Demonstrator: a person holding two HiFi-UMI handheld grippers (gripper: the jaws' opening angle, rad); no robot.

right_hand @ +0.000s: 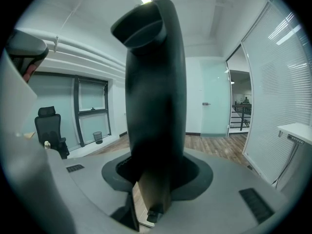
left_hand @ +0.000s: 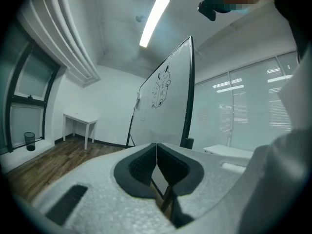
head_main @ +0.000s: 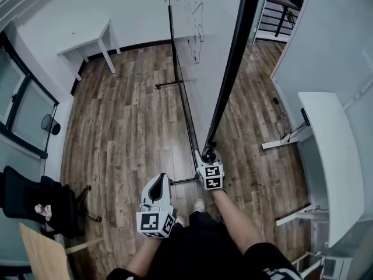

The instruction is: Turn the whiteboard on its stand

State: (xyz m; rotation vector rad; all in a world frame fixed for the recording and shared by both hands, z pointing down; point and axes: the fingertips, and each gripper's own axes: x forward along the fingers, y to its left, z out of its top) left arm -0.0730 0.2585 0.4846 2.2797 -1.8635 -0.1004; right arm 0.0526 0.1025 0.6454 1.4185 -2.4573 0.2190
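- Clamped between the right tongs (right_hand: 156,177) is the dark side frame (right_hand: 155,82) of the whiteboard (head_main: 211,57). The frame is gripped from both sides, low on the board's near edge.
- The board is seen upright on its stand (head_main: 185,115) on the wood floor (head_main: 128,127). Its face runs straight away from the person, and its long framed edge rises past the right tongs.
- The left tongs (head_main: 158,186) are held closed on nothing, left of the stand's near foot and clear of the board.
- The right tongs are therefore judged the nearer pair. The turn would be driven by swinging the gripped edge sideways about the stand.
- Farther out, a white table (head_main: 87,42) is seen by the far wall and a long desk (head_main: 332,156) at the right.
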